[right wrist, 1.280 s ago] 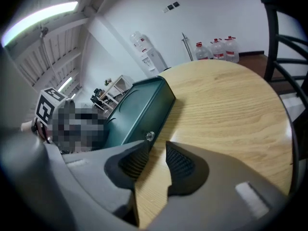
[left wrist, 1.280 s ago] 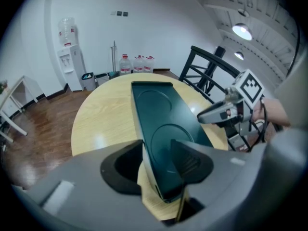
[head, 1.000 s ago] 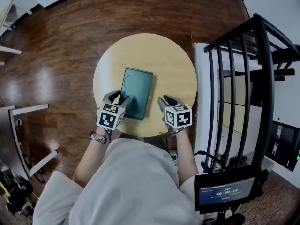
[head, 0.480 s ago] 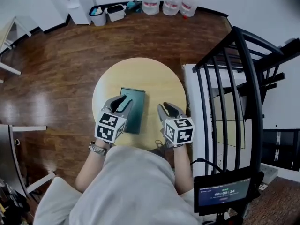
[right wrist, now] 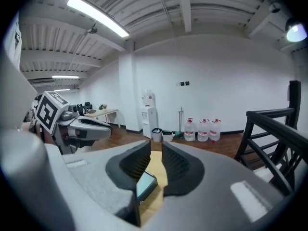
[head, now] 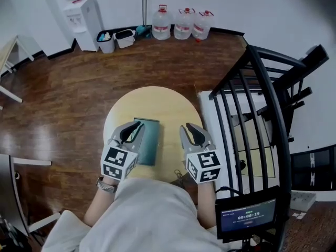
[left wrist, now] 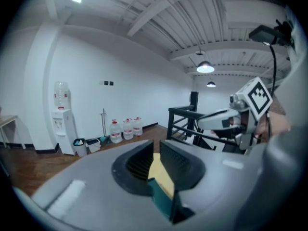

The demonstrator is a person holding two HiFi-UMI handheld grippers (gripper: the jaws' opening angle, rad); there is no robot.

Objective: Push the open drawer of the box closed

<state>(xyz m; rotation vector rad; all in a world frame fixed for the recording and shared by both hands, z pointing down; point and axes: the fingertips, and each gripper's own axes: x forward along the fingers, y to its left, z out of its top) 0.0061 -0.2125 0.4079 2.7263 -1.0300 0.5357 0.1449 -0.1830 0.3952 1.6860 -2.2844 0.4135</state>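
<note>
A flat teal box (head: 149, 146) lies on the round yellow table (head: 168, 104), just in front of the person. Whether its drawer stands out I cannot tell. My left gripper (head: 133, 128) hovers over the box's left edge, its jaws closing to a narrow gap with nothing between them. Through that gap in the left gripper view (left wrist: 156, 150) I see the teal box (left wrist: 162, 198) below. My right gripper (head: 191, 132) is held above bare table to the right of the box, its jaws also closing on nothing. The right gripper view (right wrist: 156, 155) shows the box's end (right wrist: 144, 186) low down.
A black metal railing (head: 262, 104) stands close to the table's right side. Three water bottles (head: 181, 24), small bins (head: 115, 38) and a water dispenser (head: 84, 14) line the far wall. A small screen (head: 247, 214) sits at the lower right. Wooden floor surrounds the table.
Both grippers have risen off the box and table and now point further away. The left jaws have narrowed a lot, the right ones slightly. The head view has tilted up toward the wall.
</note>
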